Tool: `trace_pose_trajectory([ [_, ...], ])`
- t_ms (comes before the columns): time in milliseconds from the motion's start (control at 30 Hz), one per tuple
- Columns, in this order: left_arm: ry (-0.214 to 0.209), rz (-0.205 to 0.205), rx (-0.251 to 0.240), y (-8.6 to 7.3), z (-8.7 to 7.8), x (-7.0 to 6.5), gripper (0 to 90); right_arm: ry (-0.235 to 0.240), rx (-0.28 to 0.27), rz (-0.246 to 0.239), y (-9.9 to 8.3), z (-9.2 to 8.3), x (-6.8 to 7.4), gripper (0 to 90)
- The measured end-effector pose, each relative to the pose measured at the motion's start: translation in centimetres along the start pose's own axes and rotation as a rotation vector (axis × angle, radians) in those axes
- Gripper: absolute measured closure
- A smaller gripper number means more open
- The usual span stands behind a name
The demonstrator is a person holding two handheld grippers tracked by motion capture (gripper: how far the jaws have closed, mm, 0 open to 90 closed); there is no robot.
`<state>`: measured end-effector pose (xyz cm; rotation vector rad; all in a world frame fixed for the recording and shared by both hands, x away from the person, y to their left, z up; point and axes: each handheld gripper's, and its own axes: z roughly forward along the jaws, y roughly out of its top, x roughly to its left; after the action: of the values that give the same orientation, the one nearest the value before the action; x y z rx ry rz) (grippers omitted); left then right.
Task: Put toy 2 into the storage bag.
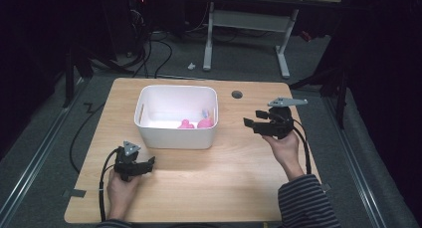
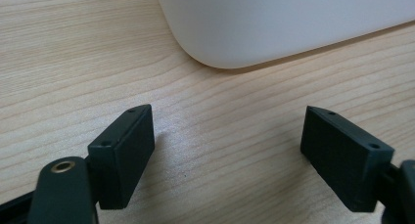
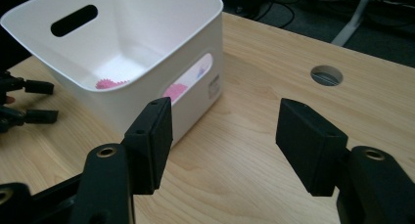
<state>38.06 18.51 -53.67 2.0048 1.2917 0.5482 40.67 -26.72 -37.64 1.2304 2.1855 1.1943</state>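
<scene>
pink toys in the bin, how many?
2 visible. Both lie on the floor of the white bin, toward its right near corner: one pink toy left of the other pink toy. The near wall could hide more.

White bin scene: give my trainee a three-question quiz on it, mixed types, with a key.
1. True or false: the left gripper holds a pink toy.
2. Where do the pink toys lie? A) on the table B) inside the white bin C) on the floor
3. Fill in: the right gripper stands with its jaws ____.

Key: 1 false; 2 B; 3 open.
</scene>
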Motion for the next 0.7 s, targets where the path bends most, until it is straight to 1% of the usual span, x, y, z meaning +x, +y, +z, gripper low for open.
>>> trace_pose_trajectory([
  [67, 0.000, 0.000, 0.000, 0.0, 0.0, 0.0, 20.6, 0.006, -0.008, 0.012, -0.5, -0.5, -0.2, 38.9],
  [100, 0.000, -0.001, -0.001, 0.0, 0.0, 0.0, 20.6, 0.001, 0.000, 0.012, -1.0, -0.9, -0.4, 38.8],
  [133, 0.000, -0.001, -0.001, 0.0, 0.0, 0.0, 20.6, 0.001, 0.000, 0.012, -1.0, -0.9, -0.4, 38.8],
  [167, 0.000, -0.001, -0.001, 0.0, 0.0, 0.0, 20.6, -0.011, 0.011, 0.005, -1.3, -1.3, -0.5, 38.9],
  [233, 0.000, -0.002, -0.001, 0.0, 0.0, 0.0, 20.6, -0.016, 0.011, 0.004, -1.3, -1.5, -0.5, 38.9],
  [300, 0.000, -0.001, -0.001, 0.0, 0.0, 0.0, 20.6, -0.026, -0.002, 0.004, -1.6, -2.4, -0.6, 39.1],
  [367, 0.000, -0.002, -0.001, 0.0, 0.0, 0.0, 20.7, -0.026, -0.021, 0.008, -1.8, -2.8, -0.7, 39.4],
  [400, 0.000, -0.002, -0.002, 0.0, 0.0, 0.0, 20.7, -0.026, -0.021, 0.008, -1.8, -2.8, -0.7, 39.4],
  [467, 0.000, -0.001, -0.001, 0.0, 0.0, 0.0, 20.7, -0.024, -0.023, 0.025, -2.3, -3.1, -0.9, 39.4],
  [533, 0.000, -0.002, -0.001, 0.0, 0.0, 0.0, 20.7, -0.034, -0.012, 0.034, -3.0, -3.2, -1.1, 39.4],
  [567, 0.000, -0.001, -0.001, 0.0, 0.0, 0.0, 20.7, -0.035, -0.014, 0.032, -3.1, -3.2, -1.1, 39.6],
  [600, 0.000, -0.002, -0.001, 0.0, 0.0, 0.0, 20.7, -0.028, -0.033, 0.038, -3.5, -3.4, -1.1, 39.9],
  [633, 0.000, -0.002, -0.001, 0.0, 0.0, 0.0, 20.7, -0.021, -0.038, 0.049, -3.7, -3.4, -1.1, 39.8],
  [700, 0.000, -0.001, -0.001, 0.0, 0.0, 0.0, 20.7, -0.026, -0.034, 0.048, -4.2, -3.5, -1.0, 40.0],
])
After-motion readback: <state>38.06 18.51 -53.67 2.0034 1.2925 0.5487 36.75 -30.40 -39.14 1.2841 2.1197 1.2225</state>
